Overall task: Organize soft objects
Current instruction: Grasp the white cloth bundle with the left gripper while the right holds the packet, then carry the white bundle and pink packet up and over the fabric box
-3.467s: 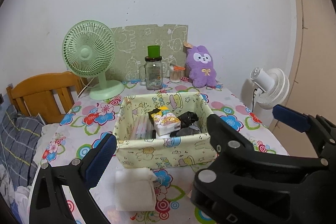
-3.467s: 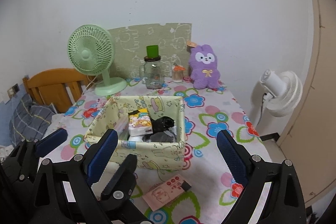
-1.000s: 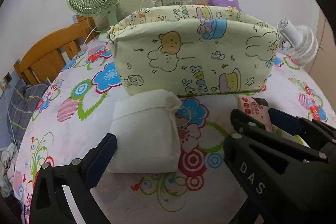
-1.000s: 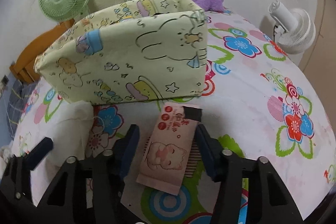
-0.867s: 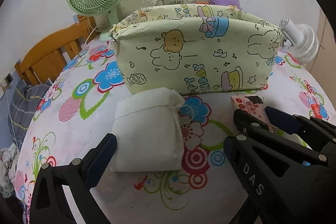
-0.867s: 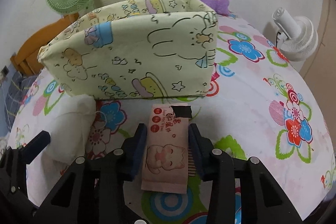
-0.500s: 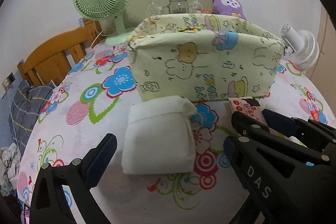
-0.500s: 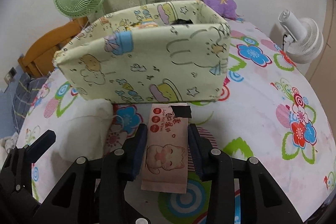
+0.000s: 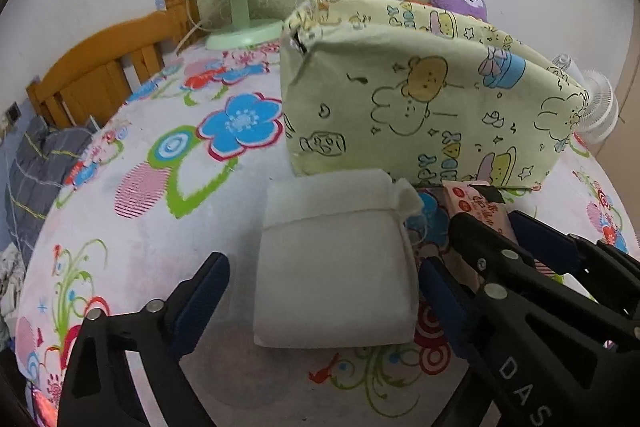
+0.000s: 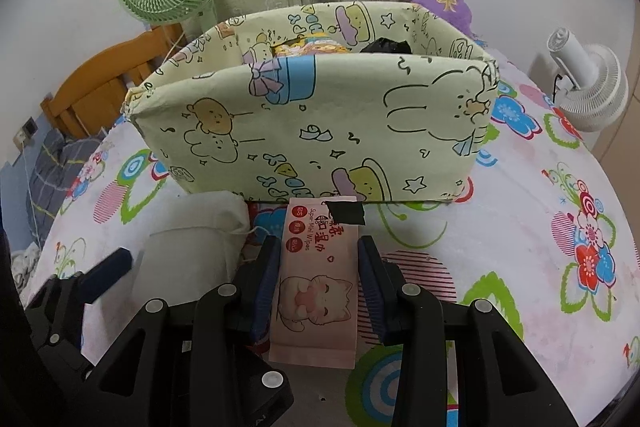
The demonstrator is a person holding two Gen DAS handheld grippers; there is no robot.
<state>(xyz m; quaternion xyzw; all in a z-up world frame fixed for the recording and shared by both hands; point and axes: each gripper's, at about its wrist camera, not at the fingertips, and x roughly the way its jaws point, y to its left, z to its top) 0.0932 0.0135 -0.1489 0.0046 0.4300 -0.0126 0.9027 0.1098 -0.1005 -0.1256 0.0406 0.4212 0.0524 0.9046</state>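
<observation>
Left tool (image 9: 320, 291) straddles the white pouch (image 9: 334, 267) on the bench (image 9: 132, 267); its jaws stand wide and have just been closing a little, with the left pad clear of the pouch and the right pad just beside its edge. From this view the fabric box (image 9: 420, 107) shows only its outer wall, so its contents are hidden. The wipes pack (image 9: 478, 205) peeks out to the right, between the other tool's fingers.

Right tool (image 10: 318, 279) is narrow, pads pressing both long sides of the wipes pack (image 10: 316, 291), which lies on the bench (image 10: 520, 247) touching the box's front wall. This higher view looks into the box (image 10: 320, 123): a colourful packet (image 10: 308, 47) and something black (image 10: 386, 47) show above the rim. The pouch (image 10: 200, 235) lies left of the pack.
</observation>
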